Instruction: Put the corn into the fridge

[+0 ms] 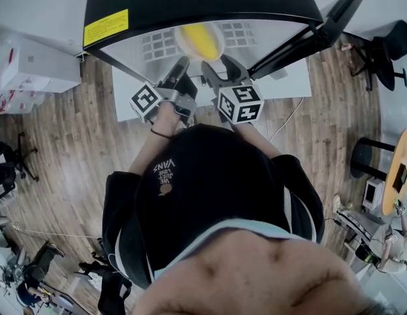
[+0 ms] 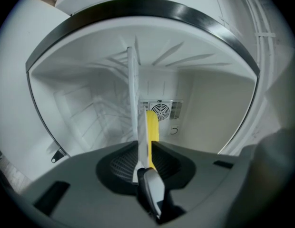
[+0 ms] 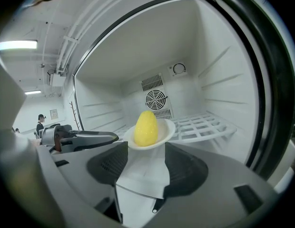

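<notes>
A yellow piece of corn [image 1: 200, 38] lies on a small white plate [image 1: 184, 41] held inside the open fridge [image 1: 190, 2]. My left gripper [image 1: 182, 65] is shut on the plate's rim. In its own view the plate [image 2: 133, 103] runs edge-on out of the closed jaws, with the corn [image 2: 152, 125] beside it. My right gripper [image 1: 218, 67] is close by on the right. In the right gripper view the corn [image 3: 146, 128] and plate [image 3: 167, 130] sit just past a white part of the gripper, whose jaws I cannot make out. The left gripper [image 3: 115, 137] reaches the plate's left rim.
The fridge interior is white, with a wire shelf [image 3: 202, 124] at the right and a round fan grille [image 3: 156, 99] on the back wall. Its black door frame [image 3: 273, 80] curves along the right. White boxes [image 1: 33, 67] stand at the left on the wooden floor.
</notes>
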A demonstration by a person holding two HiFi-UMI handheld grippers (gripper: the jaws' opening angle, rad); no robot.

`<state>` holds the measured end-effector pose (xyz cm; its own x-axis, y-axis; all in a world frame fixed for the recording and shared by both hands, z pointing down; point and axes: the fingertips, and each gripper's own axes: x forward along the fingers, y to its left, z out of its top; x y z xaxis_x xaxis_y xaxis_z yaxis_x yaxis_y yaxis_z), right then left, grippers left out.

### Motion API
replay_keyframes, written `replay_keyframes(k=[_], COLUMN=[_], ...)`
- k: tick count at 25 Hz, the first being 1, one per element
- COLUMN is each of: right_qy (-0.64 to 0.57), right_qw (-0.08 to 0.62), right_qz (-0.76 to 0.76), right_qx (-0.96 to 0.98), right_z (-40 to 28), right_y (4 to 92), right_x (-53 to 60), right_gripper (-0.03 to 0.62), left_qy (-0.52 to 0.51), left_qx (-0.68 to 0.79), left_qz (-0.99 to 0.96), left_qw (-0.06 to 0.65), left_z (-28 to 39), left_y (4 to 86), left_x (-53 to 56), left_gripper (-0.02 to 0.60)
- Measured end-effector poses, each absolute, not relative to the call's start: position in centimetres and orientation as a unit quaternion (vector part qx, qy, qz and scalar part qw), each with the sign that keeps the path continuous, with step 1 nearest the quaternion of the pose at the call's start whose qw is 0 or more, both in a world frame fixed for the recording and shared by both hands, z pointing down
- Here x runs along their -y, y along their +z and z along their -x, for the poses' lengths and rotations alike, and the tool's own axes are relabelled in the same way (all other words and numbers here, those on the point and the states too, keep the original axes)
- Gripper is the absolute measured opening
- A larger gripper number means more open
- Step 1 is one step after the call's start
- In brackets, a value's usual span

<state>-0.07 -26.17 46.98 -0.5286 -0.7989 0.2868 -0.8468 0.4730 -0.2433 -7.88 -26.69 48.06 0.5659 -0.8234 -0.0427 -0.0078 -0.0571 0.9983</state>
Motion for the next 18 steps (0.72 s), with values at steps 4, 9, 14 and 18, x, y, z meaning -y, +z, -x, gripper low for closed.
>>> replay_keyframes(k=[4, 9, 14, 18], right_qy=[0.18, 0.18, 0.179, 0.179], right_qw=[0.065, 0.065, 0.067, 0.067], right_qz=[-0.481, -0.481, -0.48, -0.48], right_qx=[0.856, 0.856, 0.856, 0.856], right_z=[0.3, 0.5, 0.7, 0.7], right_y=[47.0, 47.0, 47.0, 47.0], right_x=[26.6, 27.1, 27.5, 27.8], right_gripper=[0.233, 0.233, 0.233, 0.233], left_qy=[-0.333, -0.331, -0.327, -0.324], left_qx=[0.325, 0.323, 0.323, 0.323], left_qz=[-0.644, -0.644, -0.64, -0.641], left_qw=[0.607, 0.609, 0.616, 0.617], left_z=[8.1, 8.0, 8.0, 7.9], left_y=[48.6, 48.6, 49.0, 49.1], left_x=[26.8, 26.9, 27.0, 27.1], left_gripper=[0.066, 0.066, 0.066, 0.066])
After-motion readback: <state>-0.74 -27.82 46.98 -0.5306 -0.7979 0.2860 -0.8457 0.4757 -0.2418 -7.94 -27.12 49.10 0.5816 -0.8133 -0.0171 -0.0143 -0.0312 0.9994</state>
